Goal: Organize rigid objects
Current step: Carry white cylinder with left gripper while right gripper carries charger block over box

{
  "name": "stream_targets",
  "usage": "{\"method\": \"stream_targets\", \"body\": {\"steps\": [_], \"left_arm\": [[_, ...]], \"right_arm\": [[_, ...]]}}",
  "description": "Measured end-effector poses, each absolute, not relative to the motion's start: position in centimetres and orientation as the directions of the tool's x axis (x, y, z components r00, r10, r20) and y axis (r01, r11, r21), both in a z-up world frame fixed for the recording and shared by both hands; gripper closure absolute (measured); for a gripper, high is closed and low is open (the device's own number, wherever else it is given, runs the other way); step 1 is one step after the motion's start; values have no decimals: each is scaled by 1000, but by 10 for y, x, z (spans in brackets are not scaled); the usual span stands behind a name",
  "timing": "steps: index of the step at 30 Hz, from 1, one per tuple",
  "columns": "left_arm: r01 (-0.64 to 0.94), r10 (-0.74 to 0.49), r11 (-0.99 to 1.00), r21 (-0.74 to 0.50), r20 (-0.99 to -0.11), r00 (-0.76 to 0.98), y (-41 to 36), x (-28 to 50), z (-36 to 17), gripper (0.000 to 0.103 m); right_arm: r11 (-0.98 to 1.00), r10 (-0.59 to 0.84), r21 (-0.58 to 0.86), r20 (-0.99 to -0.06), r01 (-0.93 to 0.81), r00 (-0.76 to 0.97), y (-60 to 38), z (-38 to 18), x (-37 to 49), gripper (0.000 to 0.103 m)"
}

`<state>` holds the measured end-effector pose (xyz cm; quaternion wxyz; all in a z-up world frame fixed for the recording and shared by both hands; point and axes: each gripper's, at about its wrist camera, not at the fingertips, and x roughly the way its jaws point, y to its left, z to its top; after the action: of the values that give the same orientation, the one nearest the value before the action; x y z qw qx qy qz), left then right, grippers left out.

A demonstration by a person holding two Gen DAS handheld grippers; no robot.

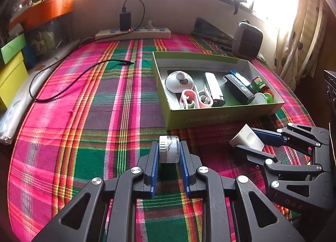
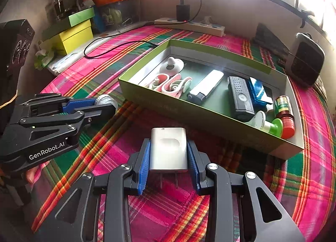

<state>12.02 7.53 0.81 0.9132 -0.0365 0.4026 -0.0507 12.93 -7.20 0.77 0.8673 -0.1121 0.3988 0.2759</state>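
A white charger, prongs partly hidden, is clamped in the right gripper near the green box; a small round ribbed-cap jar is clamped by the left gripper.

Woven plaid cloth, matt cardboard box, smooth plastic charger, ribbed blue gripper pads

The left gripper jaws clamp a small white jar near the green box.
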Motion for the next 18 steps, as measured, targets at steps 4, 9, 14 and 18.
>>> {"method": "stream_targets", "body": {"steps": [4, 9, 14, 18], "left_arm": [[68, -123, 992, -104, -727, 675, 72, 114, 11, 84], [83, -127, 992, -96, -725, 677, 66, 107, 14, 84], [80, -126, 992, -97, -733, 668, 66, 103, 11, 85], [83, -129, 992, -99, -732, 669, 64, 100, 13, 85]], "right_arm": [[828, 388, 27, -750, -560, 537, -75, 10, 126, 68], [835, 390, 38, -744, -548, 543, -79, 13, 122, 68], [844, 389, 44, -736, -535, 554, -82, 17, 119, 68], [845, 393, 48, -731, -533, 557, -84, 19, 116, 68]]}}
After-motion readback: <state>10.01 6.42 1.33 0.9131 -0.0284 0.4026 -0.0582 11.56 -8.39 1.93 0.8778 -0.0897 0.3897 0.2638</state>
